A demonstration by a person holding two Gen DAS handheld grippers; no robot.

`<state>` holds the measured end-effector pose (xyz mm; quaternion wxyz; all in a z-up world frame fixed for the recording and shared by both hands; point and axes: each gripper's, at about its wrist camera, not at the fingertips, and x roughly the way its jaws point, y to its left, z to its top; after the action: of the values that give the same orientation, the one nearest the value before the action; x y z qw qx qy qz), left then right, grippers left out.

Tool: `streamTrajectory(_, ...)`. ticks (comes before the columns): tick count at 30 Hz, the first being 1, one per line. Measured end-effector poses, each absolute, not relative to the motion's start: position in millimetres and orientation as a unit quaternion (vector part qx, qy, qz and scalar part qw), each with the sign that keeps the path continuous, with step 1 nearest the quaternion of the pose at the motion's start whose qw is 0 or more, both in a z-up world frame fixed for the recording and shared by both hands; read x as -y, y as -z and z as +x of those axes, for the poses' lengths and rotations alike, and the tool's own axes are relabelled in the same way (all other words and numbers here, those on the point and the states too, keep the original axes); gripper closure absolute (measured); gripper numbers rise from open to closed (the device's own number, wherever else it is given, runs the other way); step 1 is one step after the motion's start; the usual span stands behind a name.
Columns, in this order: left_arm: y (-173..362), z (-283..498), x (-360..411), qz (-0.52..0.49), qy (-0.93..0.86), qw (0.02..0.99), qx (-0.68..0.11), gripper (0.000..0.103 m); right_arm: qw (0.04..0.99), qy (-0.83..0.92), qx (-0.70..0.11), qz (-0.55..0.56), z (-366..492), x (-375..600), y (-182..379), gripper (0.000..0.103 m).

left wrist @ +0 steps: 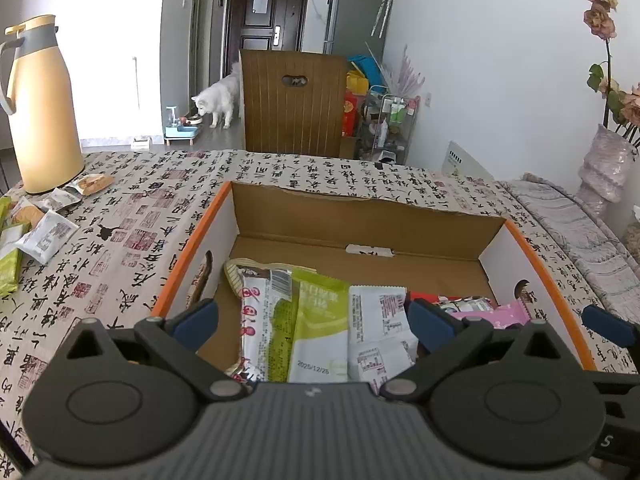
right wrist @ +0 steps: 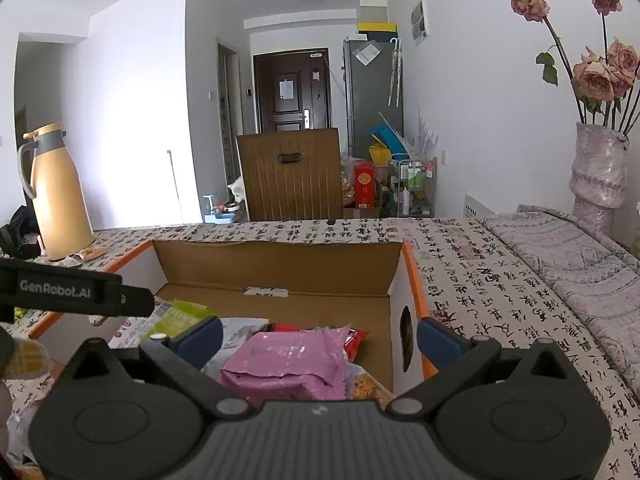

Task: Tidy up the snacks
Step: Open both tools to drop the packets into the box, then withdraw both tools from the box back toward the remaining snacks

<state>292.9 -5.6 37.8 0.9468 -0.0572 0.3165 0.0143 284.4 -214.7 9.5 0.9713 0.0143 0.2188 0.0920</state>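
An open cardboard box [left wrist: 360, 216] with an orange rim sits on the calligraphy-print tablecloth. Its near half holds snack packets: a green and white packet [left wrist: 316, 332], white packets [left wrist: 380, 328] and a pink packet [right wrist: 280, 364]. My left gripper [left wrist: 312, 320] hangs open over the green and white packets, with nothing pressed between its pads. My right gripper [right wrist: 320, 336] is open above the pink packet at the right end of the box [right wrist: 280, 260], and its right finger [right wrist: 436, 340] is outside the box wall. Several loose snack packets [left wrist: 40, 232] lie on the table at far left.
A tan thermos jug [left wrist: 40, 108] stands at the table's far left corner. At the right, a vase of dried roses [right wrist: 600, 172] stands beside a folded quilted cloth [right wrist: 568, 252]. Beyond the table are a wooden chair back [left wrist: 294, 104] and a white dog [left wrist: 218, 100].
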Motion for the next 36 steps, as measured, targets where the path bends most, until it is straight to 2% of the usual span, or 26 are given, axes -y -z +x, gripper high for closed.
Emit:
streamTrajectory(12, -51.6, 271.2, 5.9, -0.048, -0.02, 0.95, -0.308, 0.0, 0.974, -0.093, -0.208, -0.004, 260.7, 214.0, -25.5, 0.0)
streamTrajectory(24, -55.9, 214.8, -2.6, -0.056, -0.014, 0.947, -0.317, 0.0, 0.972, -0.098, -0.213, -0.008, 204.5, 214.5, -32.5, 0.0)
streamTrajectory(36, -36.7, 151.8, -33.1, -0.085, -0.026, 0.937, -0.338, 0.0, 0.962, -0.115, -0.246, -0.013, 151.8, 204.3, -14.3, 0.0)
